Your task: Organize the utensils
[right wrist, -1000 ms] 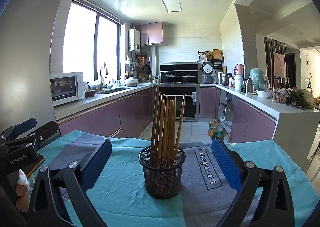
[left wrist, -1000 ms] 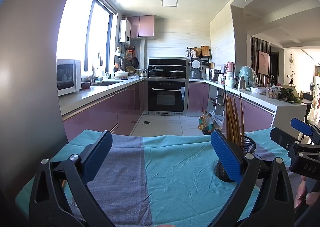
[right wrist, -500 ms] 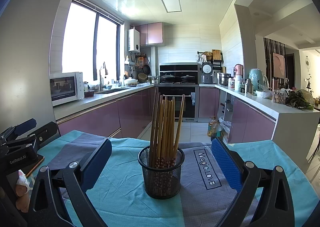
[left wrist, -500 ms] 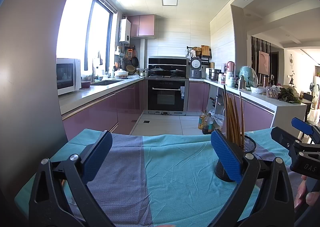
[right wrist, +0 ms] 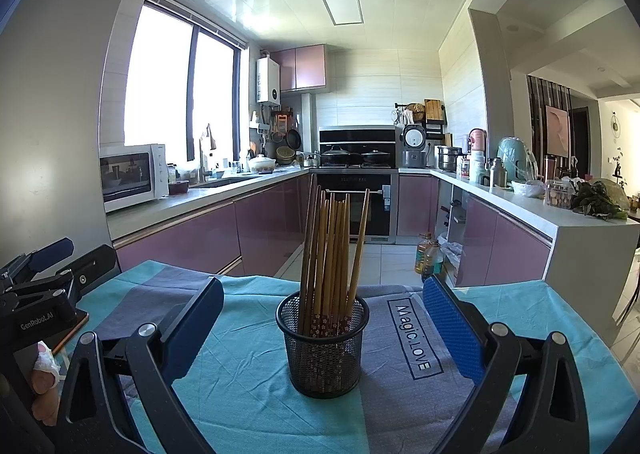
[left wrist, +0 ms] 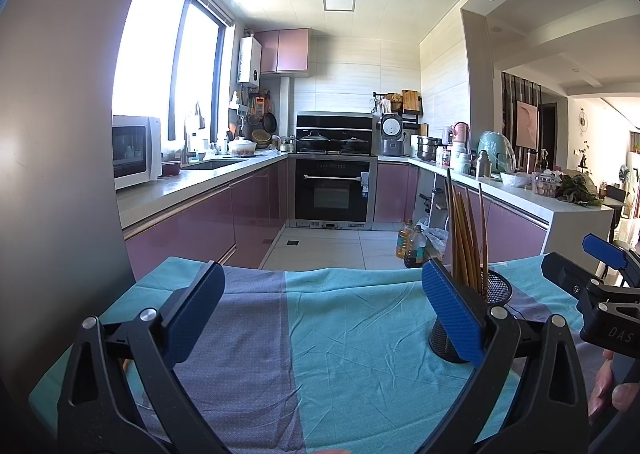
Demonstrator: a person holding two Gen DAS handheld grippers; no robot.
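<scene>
1. Turquoise and grey-purple tablecloth (right wrist: 248,386) is spreading under both my grippers, wrinkled, covering the table across the lower half of each frame.
2. I am holding my right gripper (right wrist: 320,326) with its jaws spread wide, nothing between them; its blue pads (right wrist: 450,330) are sitting at either side of the lower frame.
3. Right between those pads, at the centre of the right wrist view, a black mesh holder (right wrist: 322,350) is standing upright on the cloth, apart from both pads.
4. A bundle of wooden chopsticks (right wrist: 332,258) is standing in the holder, patterned ends down, one stick leaning off toward the right.
5. I am holding my left gripper (left wrist: 322,308) open wide as well, empty, over bare cloth in the lower middle of the left wrist view.
6. In that view the holder (left wrist: 498,286) is showing at the lower right, partly hidden behind my right-hand pad (left wrist: 450,310), with the chopsticks (left wrist: 466,234) rising above it.
7. Printed lettering "Magic.LOVE" (right wrist: 412,338) is lying on the grey strip just right of the holder.
8. Behind the table, a kitchen with purple cabinets (right wrist: 180,238), a white microwave (right wrist: 132,175) at the left and a black oven (left wrist: 332,193) at the centre is filling the upper frames.
</scene>
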